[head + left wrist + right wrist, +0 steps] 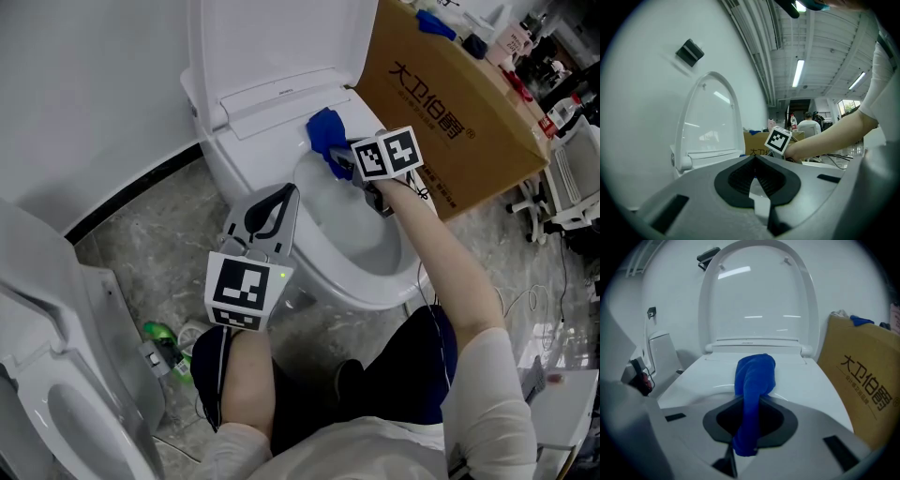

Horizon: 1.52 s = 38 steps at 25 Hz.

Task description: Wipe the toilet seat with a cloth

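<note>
A white toilet stands with its lid point(272, 37) raised and its seat point(361, 292) down. My right gripper point(341, 167) is shut on a blue cloth point(323, 136) and presses it onto the back of the seat, close to the hinge. In the right gripper view the cloth point(754, 376) runs out between the jaws of that gripper point(752, 401) onto the seat point(811, 385). My left gripper point(284, 195) hovers by the seat's left side with nothing in it. In the left gripper view its tips point(755, 159) meet, pointing toward the lid point(710, 117).
A brown cardboard box point(450, 112) stands close on the toilet's right. A second toilet point(56, 375) is at the lower left, with a green object point(164, 342) on the floor beside it. The person's legs are in front of the bowl.
</note>
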Available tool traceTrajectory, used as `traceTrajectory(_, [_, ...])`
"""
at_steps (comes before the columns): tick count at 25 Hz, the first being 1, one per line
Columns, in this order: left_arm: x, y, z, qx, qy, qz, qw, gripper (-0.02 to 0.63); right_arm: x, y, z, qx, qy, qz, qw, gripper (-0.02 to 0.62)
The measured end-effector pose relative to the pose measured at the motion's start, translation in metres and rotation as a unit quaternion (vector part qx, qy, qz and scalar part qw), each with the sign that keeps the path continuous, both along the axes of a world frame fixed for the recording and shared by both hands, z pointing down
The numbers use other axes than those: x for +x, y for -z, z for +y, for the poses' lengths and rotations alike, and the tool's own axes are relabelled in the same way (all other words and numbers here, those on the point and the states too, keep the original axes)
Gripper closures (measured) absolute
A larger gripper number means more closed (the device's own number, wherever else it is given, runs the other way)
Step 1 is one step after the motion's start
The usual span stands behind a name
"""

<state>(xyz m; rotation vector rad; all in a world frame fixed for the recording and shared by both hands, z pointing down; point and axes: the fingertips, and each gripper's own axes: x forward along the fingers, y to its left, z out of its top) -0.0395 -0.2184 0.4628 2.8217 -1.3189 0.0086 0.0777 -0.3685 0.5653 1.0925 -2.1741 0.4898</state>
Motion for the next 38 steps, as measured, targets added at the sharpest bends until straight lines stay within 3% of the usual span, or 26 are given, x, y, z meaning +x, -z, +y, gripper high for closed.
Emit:
traceTrajectory(7, [0.004, -0.001, -0.002, 0.0, -0.001, -0.002, 1.0, 0.598, -0.015, 0.03, 0.027, 0.056, 0.033, -0.044, 0.997, 0.541])
traceTrajectory(14, [0.009, -0.002, -0.004, 0.0, -0.001, -0.005, 1.0, 0.598, -0.014, 0.076, 0.073, 0.13, 0.048, -0.125, 0.982, 0.541])
traceTrajectory(18, [0.013, -0.007, -0.007, -0.006, -0.001, -0.005, 1.0, 0.598, -0.003, 0.088, 0.1, 0.182, 0.05, -0.135, 0.973, 0.541])
traceTrajectory(22, [0.018, -0.007, -0.011, -0.001, 0.004, 0.001, 1.0, 0.598, 0.008, 0.095, 0.121, 0.205, 0.03, -0.162, 0.965, 0.541])
traceTrajectory(25, [0.024, -0.007, -0.013, 0.005, 0.007, 0.006, 0.9999, 0.598, 0.011, 0.095, 0.133, 0.228, 0.033, -0.156, 0.96, 0.541])
traceTrajectory(32, [0.039, 0.005, -0.008, 0.041, 0.009, -0.004, 0.9991, 0.598, 0.031, 0.109, 0.147, 0.246, 0.025, -0.189, 0.95, 0.541])
traceTrajectory(38, [0.047, 0.038, -0.006, 0.03, 0.012, -0.032, 0.999, 0.598, 0.043, 0.138, 0.149, 0.244, 0.012, -0.197, 0.949, 0.541])
